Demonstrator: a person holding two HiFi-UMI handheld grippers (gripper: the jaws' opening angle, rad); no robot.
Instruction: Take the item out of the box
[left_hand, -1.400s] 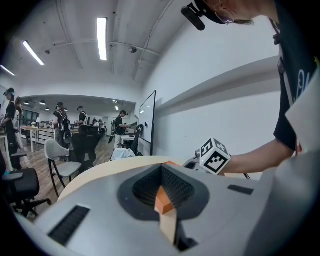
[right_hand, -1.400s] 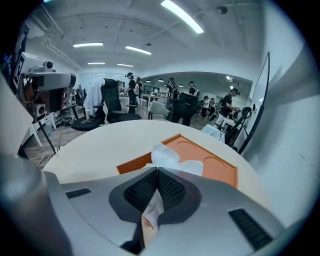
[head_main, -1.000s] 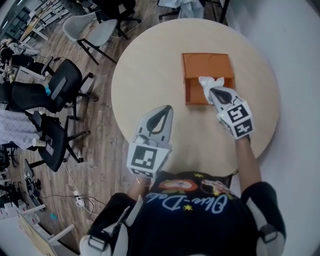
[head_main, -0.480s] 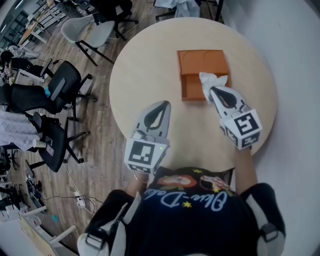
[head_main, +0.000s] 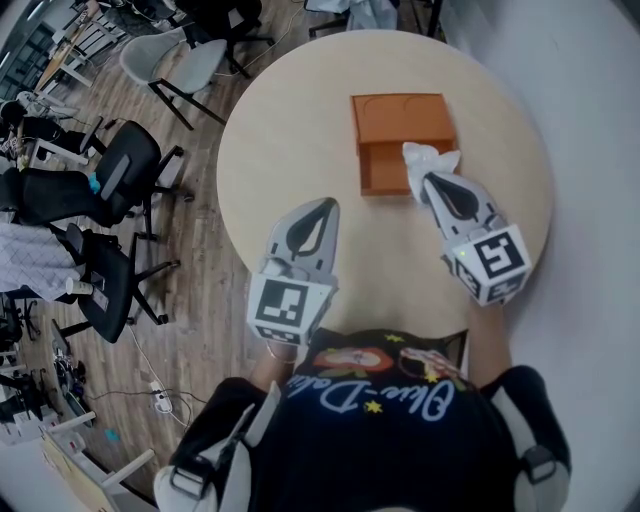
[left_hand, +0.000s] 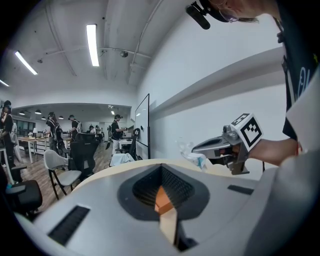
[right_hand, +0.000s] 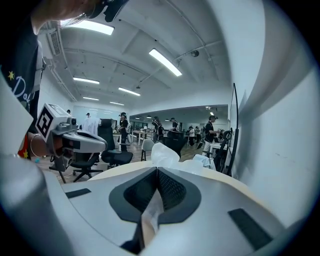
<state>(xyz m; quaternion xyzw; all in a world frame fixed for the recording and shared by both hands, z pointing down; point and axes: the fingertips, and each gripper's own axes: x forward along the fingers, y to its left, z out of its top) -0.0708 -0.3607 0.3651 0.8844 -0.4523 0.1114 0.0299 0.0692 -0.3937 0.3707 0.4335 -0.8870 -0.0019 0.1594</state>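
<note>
An orange box (head_main: 400, 118) lies open on the round pale table (head_main: 290, 130), at its far side. A crumpled white plastic-wrapped item (head_main: 426, 160) hangs over the box's near right corner, and my right gripper (head_main: 428, 181) is shut on it. In the right gripper view the item (right_hand: 165, 152) bulges out past the closed jaws. My left gripper (head_main: 325, 205) hovers over the table's near edge, left of the box, shut and holding nothing. From the left gripper view, the right gripper (left_hand: 220, 146) and the item (left_hand: 192, 159) show at the right.
Black and grey office chairs (head_main: 120, 180) stand on the wooden floor left of the table. A white wall (head_main: 590, 120) runs close along the table's right side. Several people stand far back in the room (right_hand: 170, 127).
My right gripper has drawn back toward me with the white item, from inside the box to its near right corner. The left gripper has barely moved.
</note>
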